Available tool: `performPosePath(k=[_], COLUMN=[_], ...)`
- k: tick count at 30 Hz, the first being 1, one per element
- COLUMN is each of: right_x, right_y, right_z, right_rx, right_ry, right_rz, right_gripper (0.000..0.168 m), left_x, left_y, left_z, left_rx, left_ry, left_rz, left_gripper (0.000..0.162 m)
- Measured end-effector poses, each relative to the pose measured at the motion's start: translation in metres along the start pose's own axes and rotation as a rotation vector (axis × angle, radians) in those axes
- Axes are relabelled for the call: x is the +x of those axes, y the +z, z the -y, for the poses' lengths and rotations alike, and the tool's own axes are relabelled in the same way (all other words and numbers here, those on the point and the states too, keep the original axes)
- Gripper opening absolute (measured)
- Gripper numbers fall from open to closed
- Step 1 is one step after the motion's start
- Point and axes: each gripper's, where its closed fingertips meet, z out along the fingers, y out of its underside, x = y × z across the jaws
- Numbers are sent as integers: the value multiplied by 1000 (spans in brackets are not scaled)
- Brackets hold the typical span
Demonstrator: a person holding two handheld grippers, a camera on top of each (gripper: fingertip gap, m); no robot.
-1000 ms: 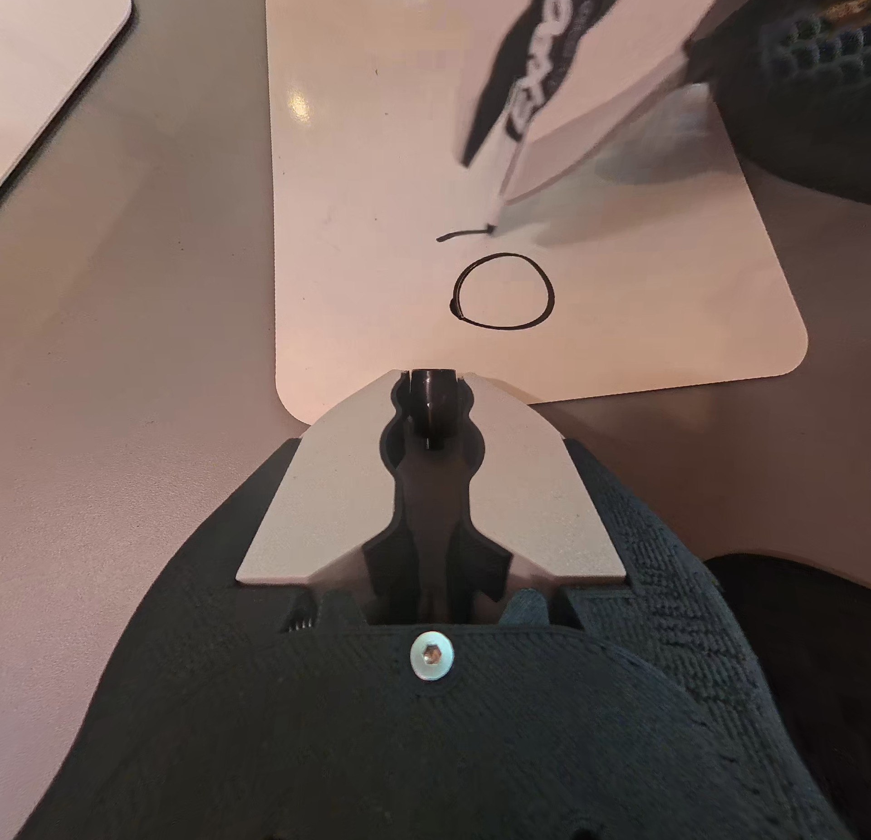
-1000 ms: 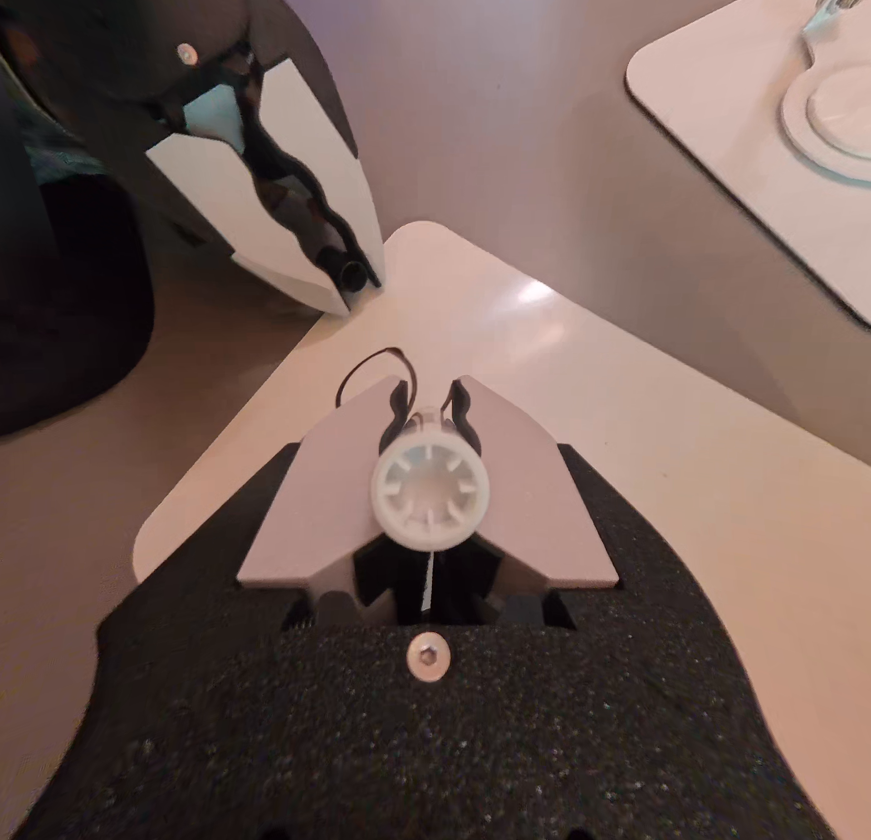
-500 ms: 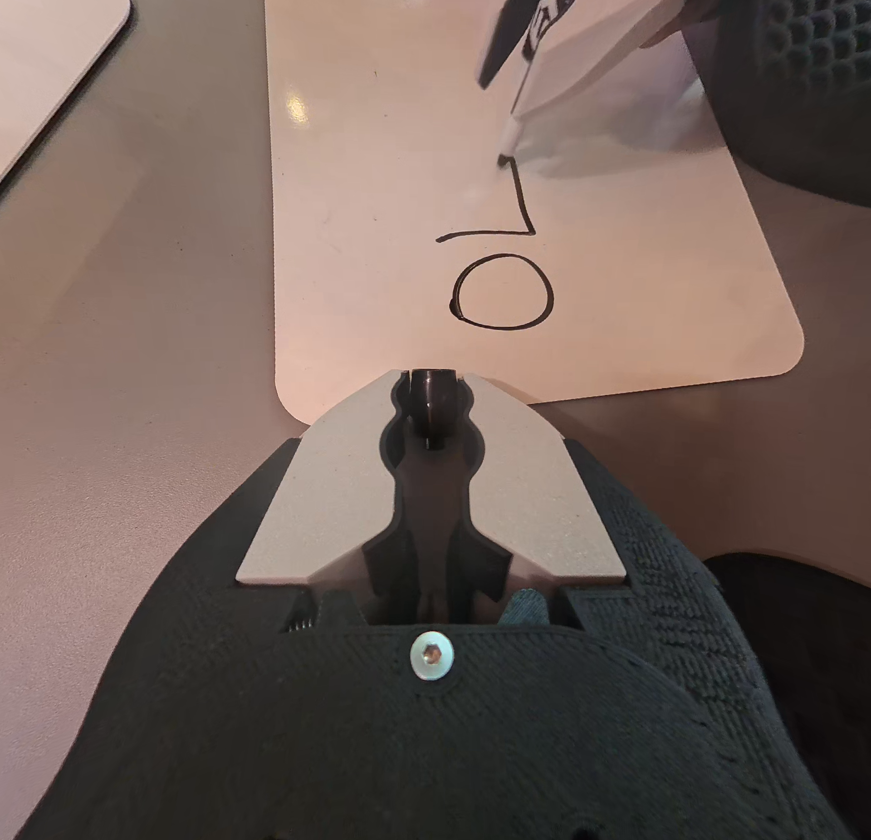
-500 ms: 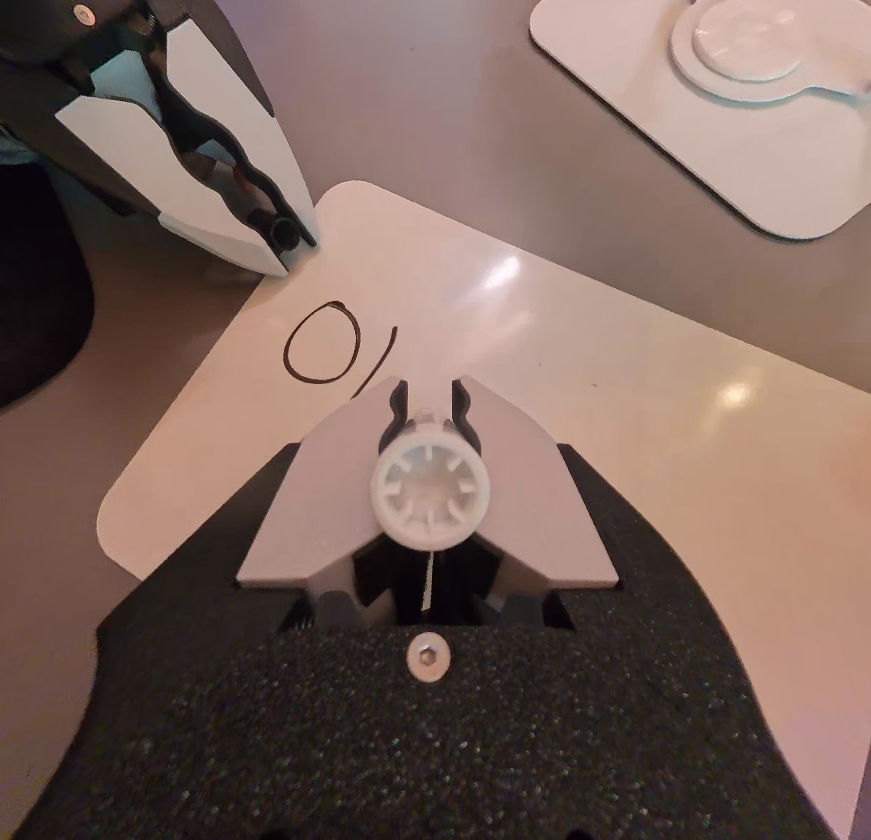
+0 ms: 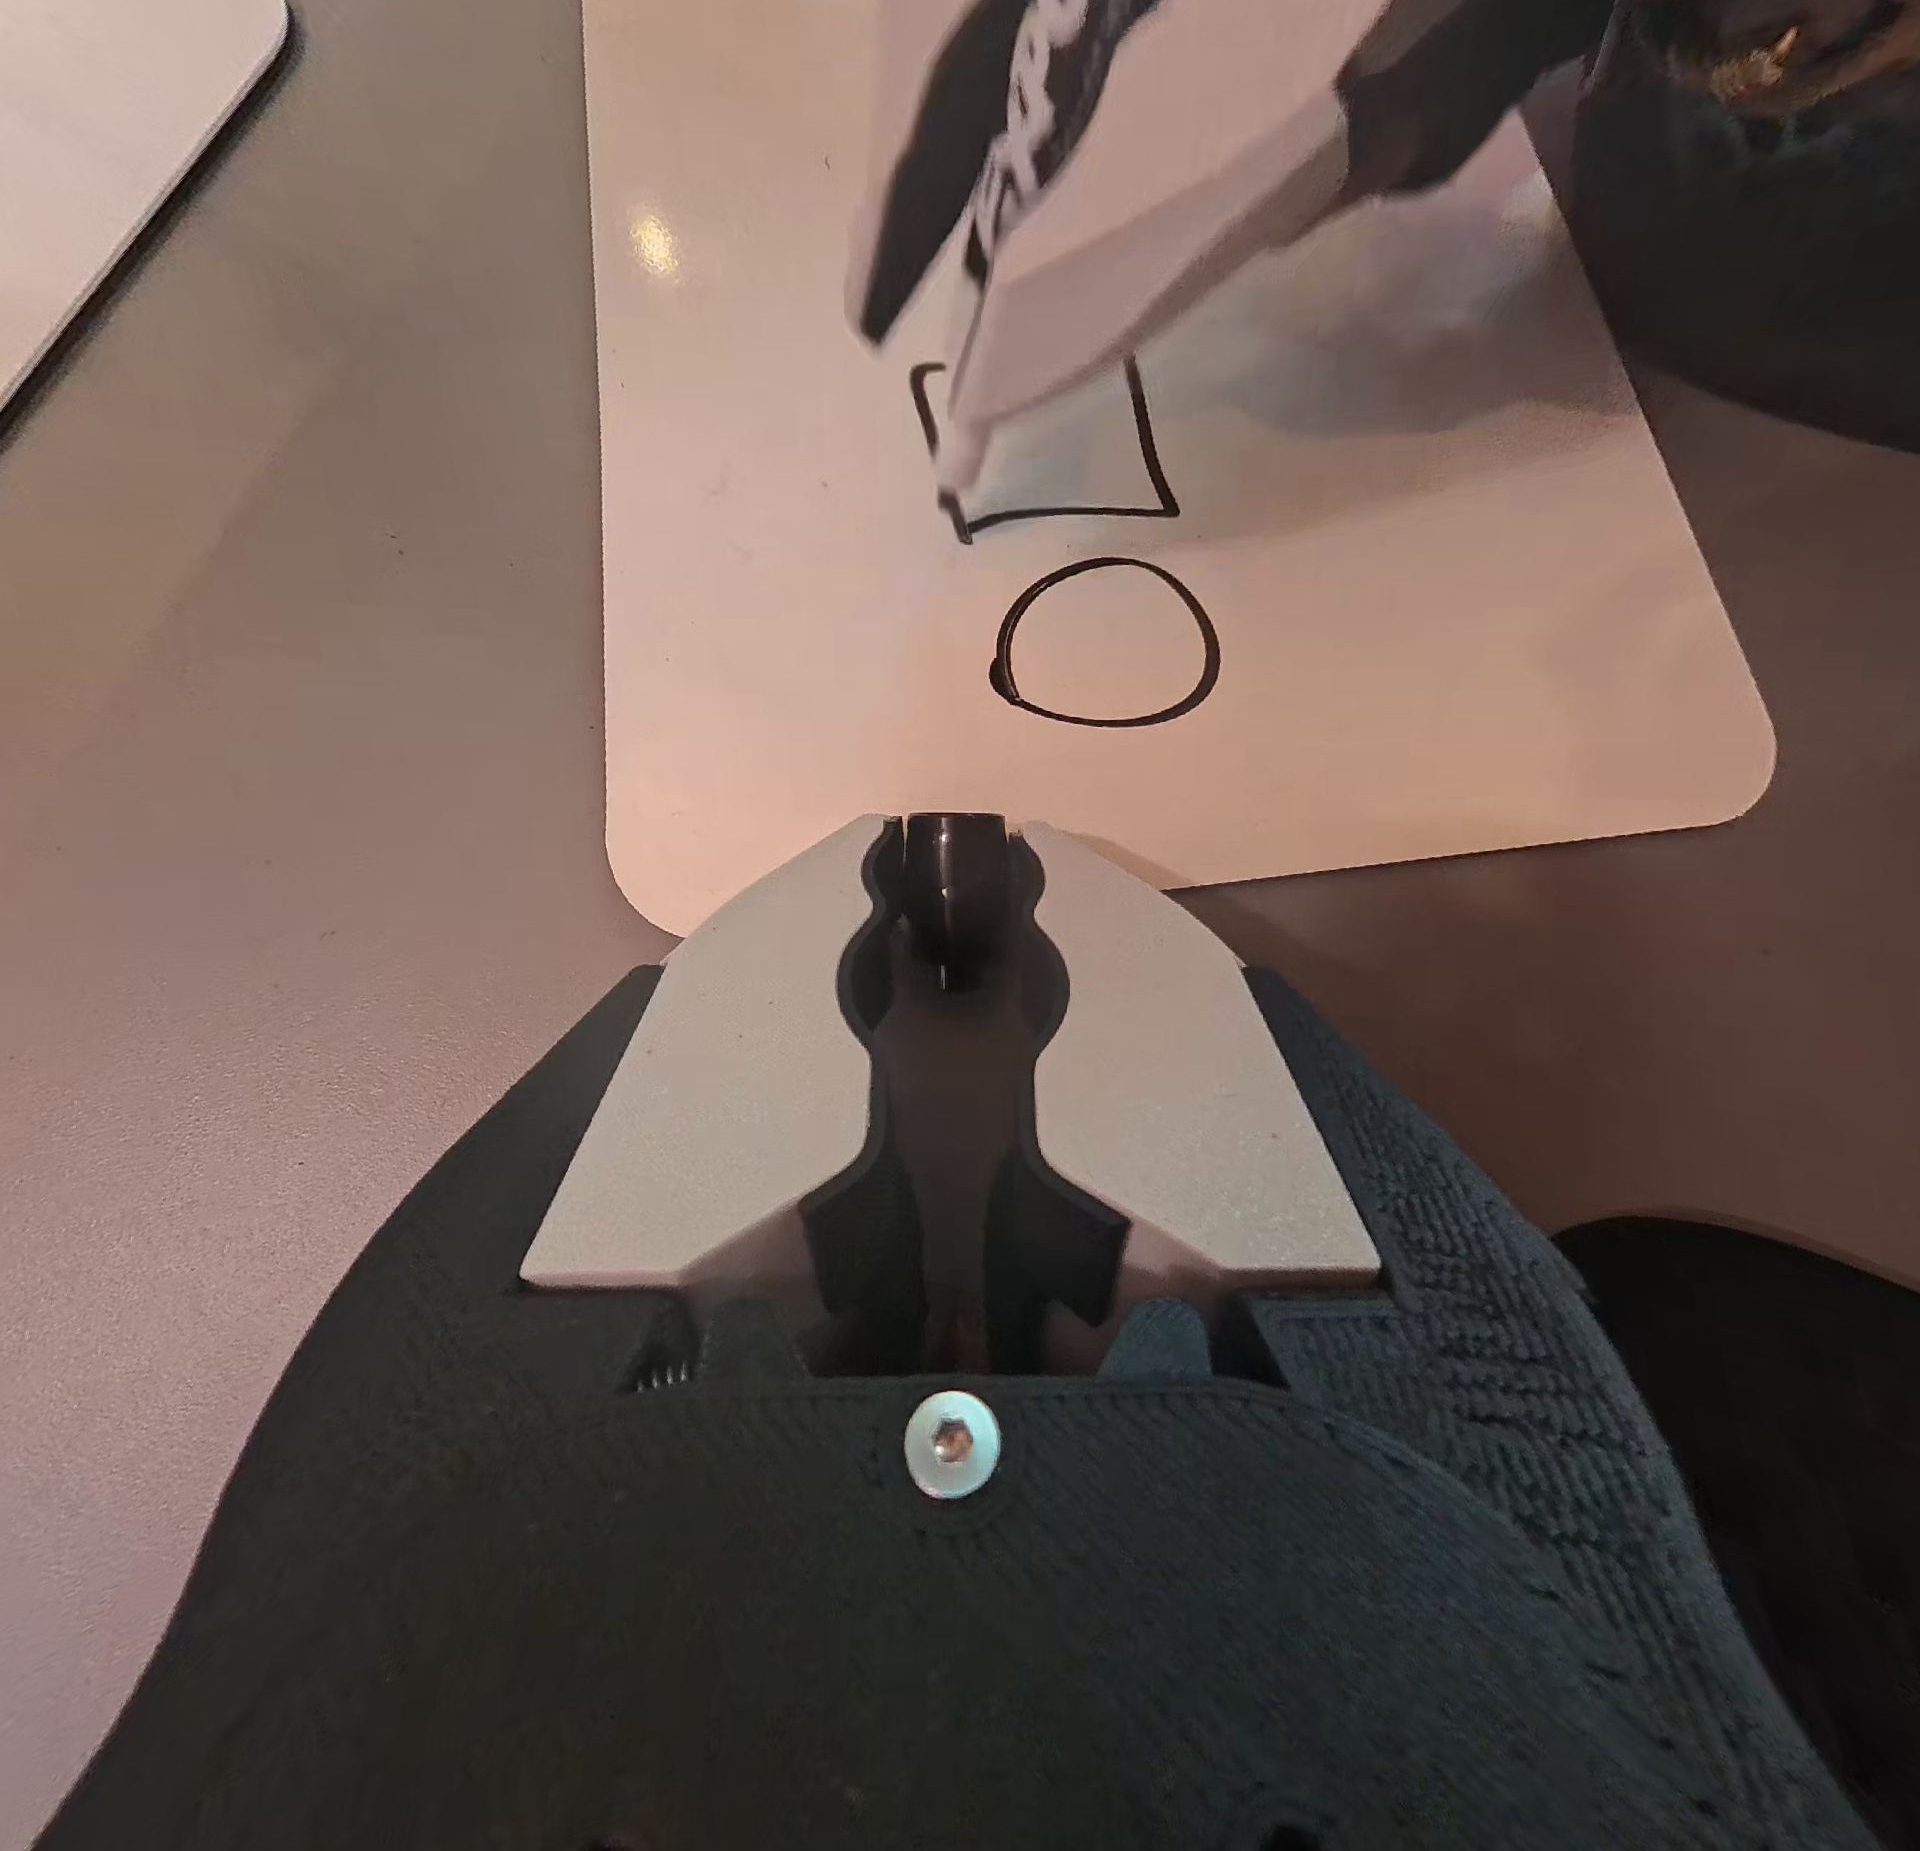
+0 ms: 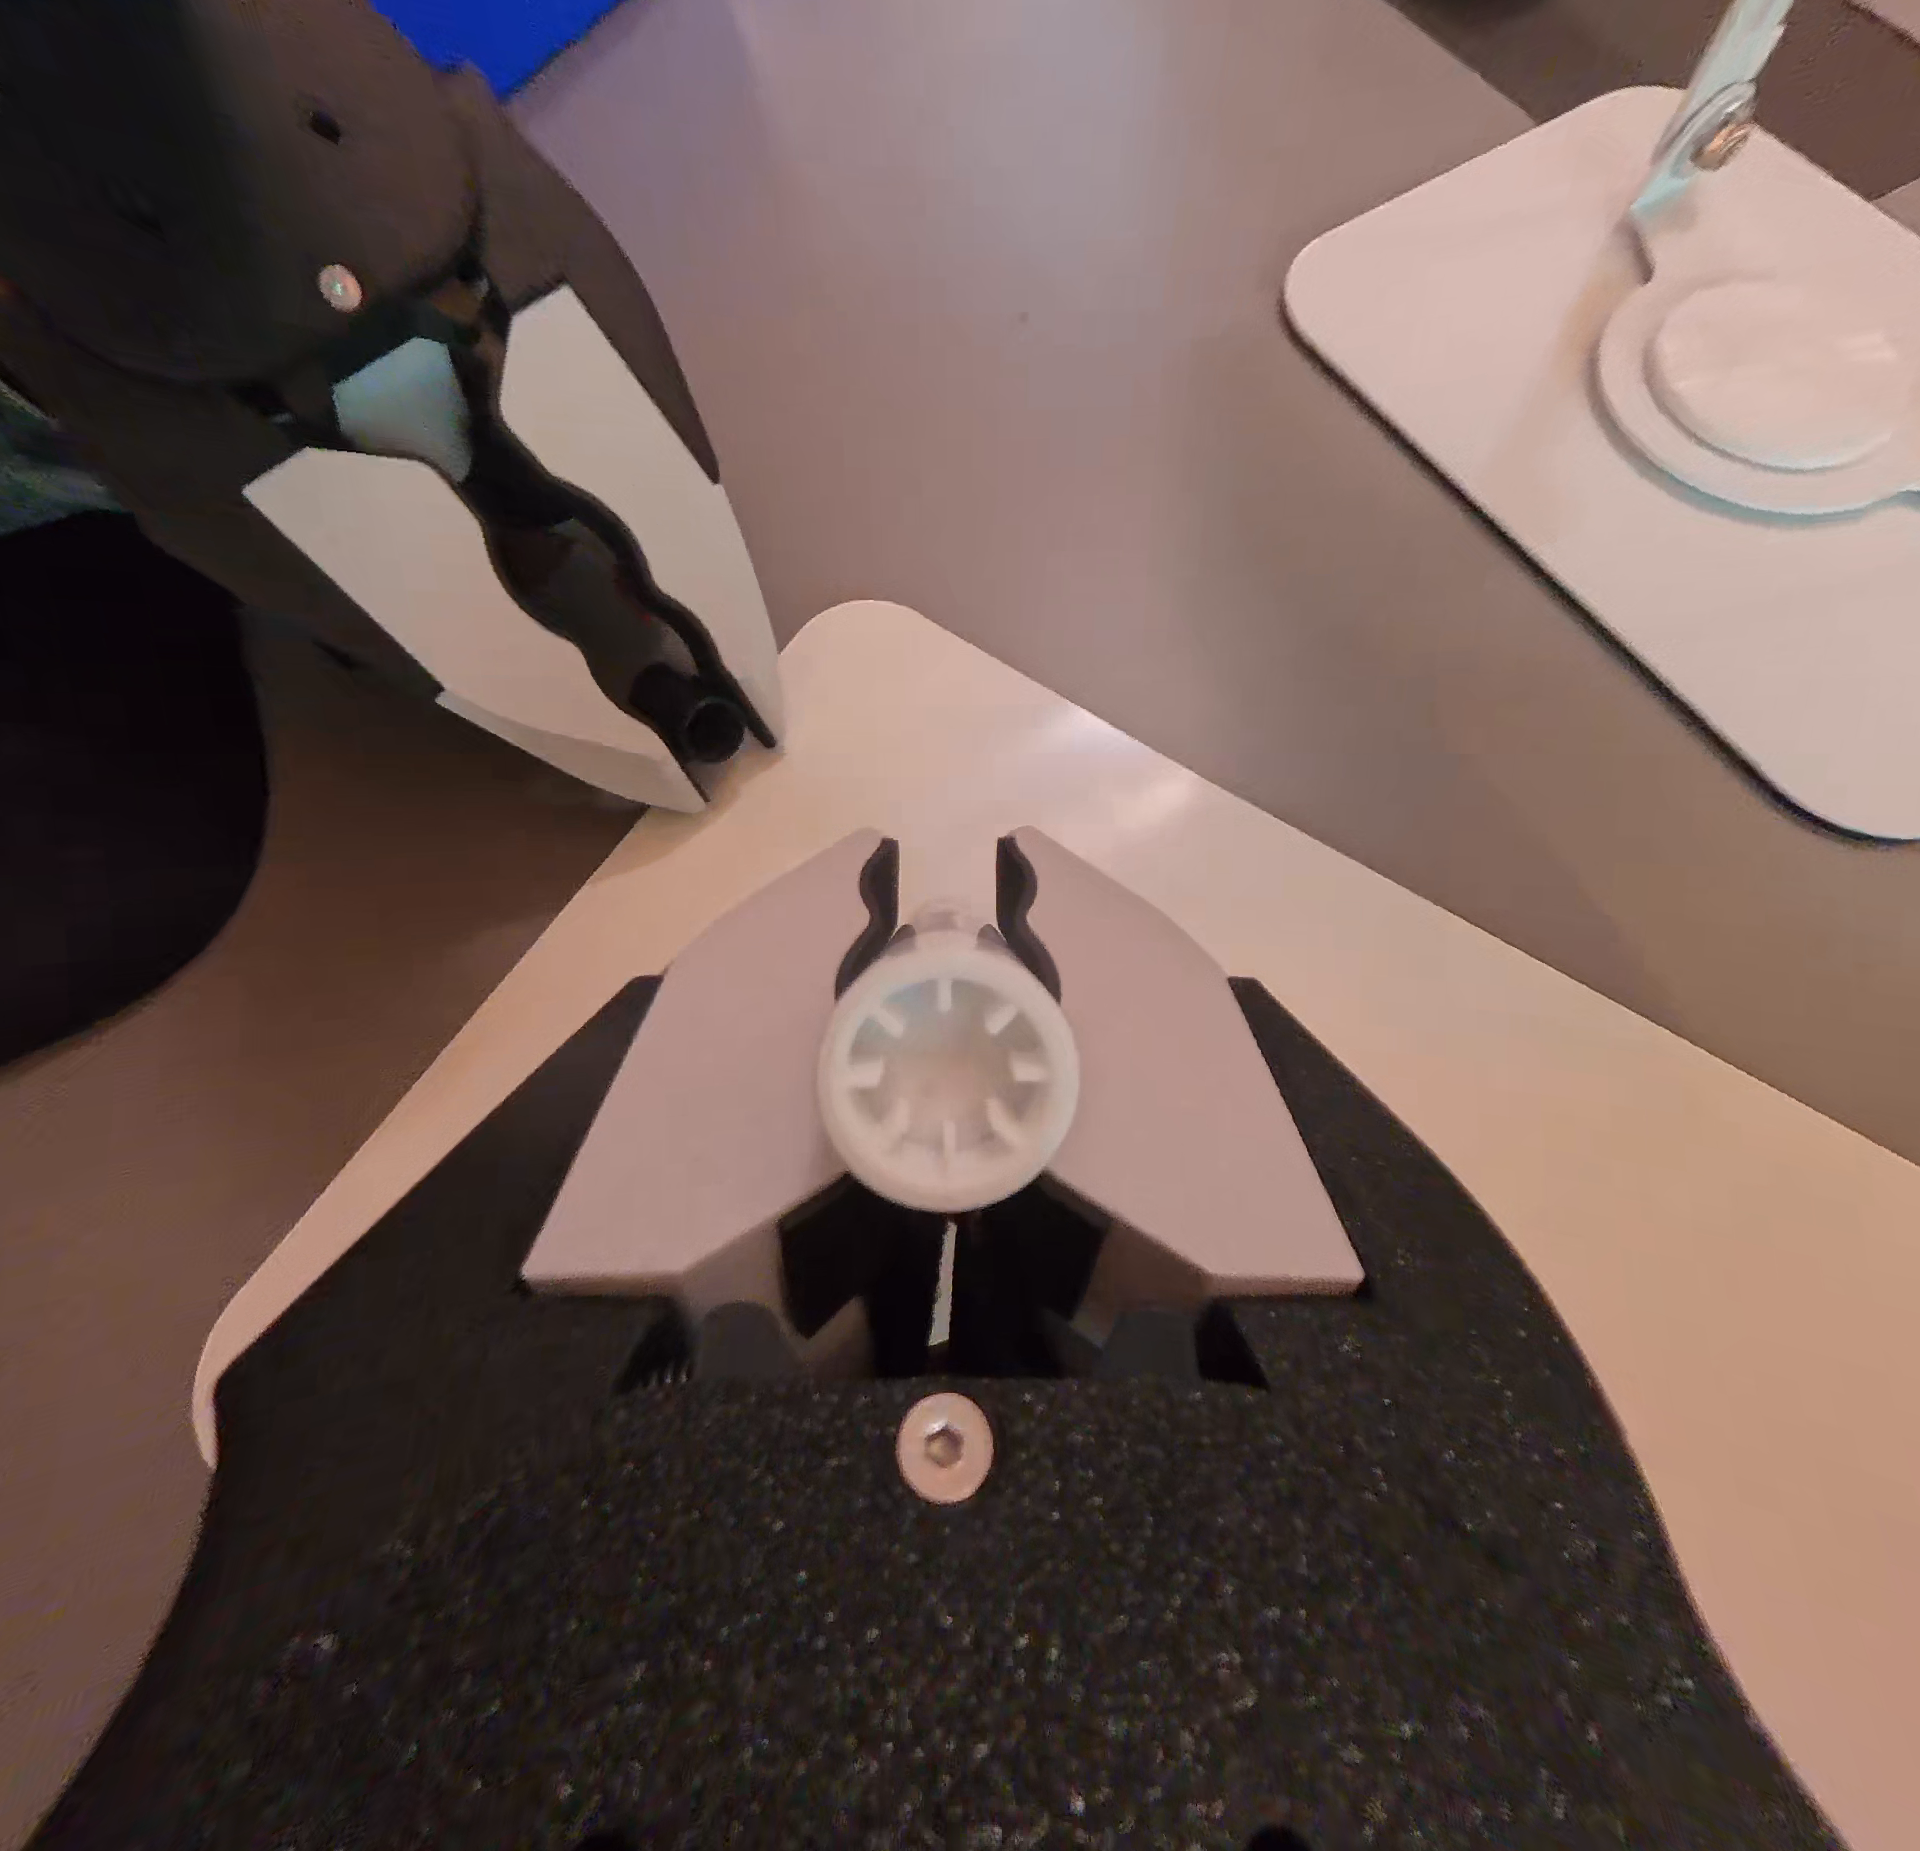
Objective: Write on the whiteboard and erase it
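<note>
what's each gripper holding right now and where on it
The right hand-held gripper clamps the marker around its barrel, tip down. The left hand-held gripper pinches the black cap between its fingertips.

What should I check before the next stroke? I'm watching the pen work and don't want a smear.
1. Right claw shut on the marker: ok.
2. Marker tip on the whiteboard, at the square's open corner: ok.
3. Square closed: not ok, its near left corner looks unjoined, and the marker hides its far side.
4. Circle unsmeared and apart from the square: ok.
5. Left claw shut on the black cap, at the board's near corner, away from the ink: ok.
6. Eraser ready: cannot tell, none in view.
</note>
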Motion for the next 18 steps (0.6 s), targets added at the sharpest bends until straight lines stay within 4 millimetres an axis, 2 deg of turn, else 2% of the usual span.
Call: performPosePath(k=[2,4,6,10,13,18], right_x=[16,31,36,32,40,80], right_y=[-15,-28,-36,-33,-36,-56], right_z=[-2,-13,-20,-30,-38,-51], right_rx=[14,-14,-32,-73,-88,-94], right_ry=[51,70,86,75,79,131], right_rz=[-28,-76,-90,-78,-104,-216], right_gripper=[19,19,18,19,19,18], left_x=[0,0,0,0,0,0], left_y=[0,0,0,0,0,0], left_z=[0,0,0,0,0,0], left_rx=[0,0,0,0,1,1], left_ry=[0,0,0,0,-1,-2], left_rz=[-1,-1,-1,-1,-2,-3], left_gripper=[20,20,20,20,20,19])
